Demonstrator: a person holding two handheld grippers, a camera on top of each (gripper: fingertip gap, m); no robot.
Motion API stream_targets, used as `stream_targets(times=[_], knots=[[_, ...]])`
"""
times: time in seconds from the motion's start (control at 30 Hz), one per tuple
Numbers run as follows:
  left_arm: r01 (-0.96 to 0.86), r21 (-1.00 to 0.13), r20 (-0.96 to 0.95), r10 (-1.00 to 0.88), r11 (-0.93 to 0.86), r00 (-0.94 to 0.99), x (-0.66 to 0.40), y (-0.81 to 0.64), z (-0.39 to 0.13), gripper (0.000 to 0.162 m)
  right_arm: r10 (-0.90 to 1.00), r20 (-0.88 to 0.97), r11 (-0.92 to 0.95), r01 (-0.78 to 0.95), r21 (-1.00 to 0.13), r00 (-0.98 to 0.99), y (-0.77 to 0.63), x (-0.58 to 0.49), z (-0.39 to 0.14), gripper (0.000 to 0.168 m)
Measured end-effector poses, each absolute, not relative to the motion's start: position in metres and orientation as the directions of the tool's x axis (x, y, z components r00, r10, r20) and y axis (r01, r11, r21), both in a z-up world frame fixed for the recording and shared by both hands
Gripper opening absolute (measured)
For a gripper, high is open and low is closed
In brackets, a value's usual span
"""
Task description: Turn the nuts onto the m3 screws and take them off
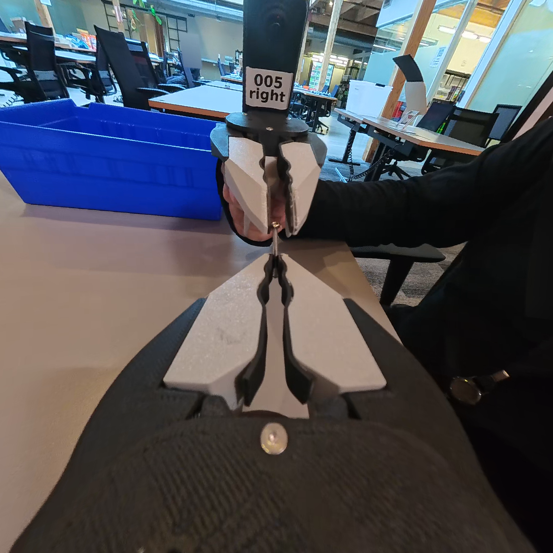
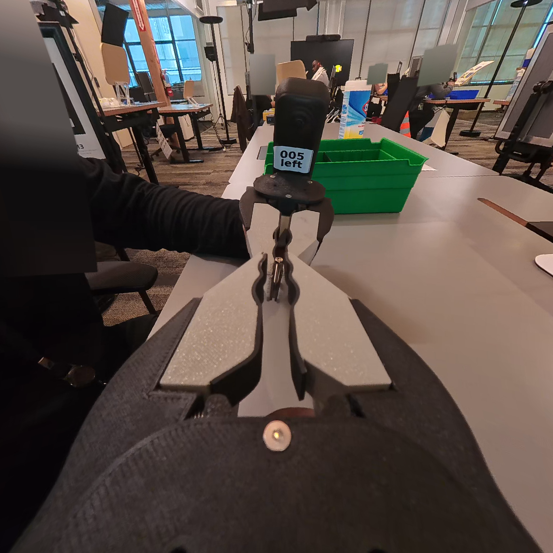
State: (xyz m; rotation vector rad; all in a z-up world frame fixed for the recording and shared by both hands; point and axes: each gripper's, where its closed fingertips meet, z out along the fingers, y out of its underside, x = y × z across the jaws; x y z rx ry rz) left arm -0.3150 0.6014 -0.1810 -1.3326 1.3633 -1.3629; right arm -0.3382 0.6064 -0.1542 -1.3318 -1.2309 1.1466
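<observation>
Steel glints between two sets of grey fingers — the M3 screw (image 1: pixel 274 239) spans the gap above the bench (image 1: pixel 104 269). The left hand-held gripper (image 1: pixel 274 260) is clamped on the screw's lower end, its tips pressed together around the shaft. Facing it, the right hand-held gripper (image 1: pixel 276 229) meets the screw's brass-coloured top end, where the nut (image 1: pixel 274 225) sits — whether its tips pinch the nut I cannot tell. A blue bin (image 1: pixel 113 167) stands behind on the left; a green bin (image 2: pixel 365 179) sits farther along the bench.
</observation>
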Motion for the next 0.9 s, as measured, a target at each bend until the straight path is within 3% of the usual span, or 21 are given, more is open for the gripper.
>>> stream_targets(times=[0.57, 0.9], knots=[[-0.148, -0.983, 0.131, -0.982, -0.111, -0.134, -0.314, 0.603, -0.181, 0.000, 0.995, -0.012, -0.022, 0.100, -0.995, 0.098, 0.610, -0.338, -0.155, 0.002], [-0.129, -0.991, 0.042, -0.999, -0.046, 0.033, -0.310, 0.623, -0.180, 0.000, 0.930, 0.126, 0.070, 0.169, -0.983, 0.346, 0.630, -0.334, -0.154, 0.002]])
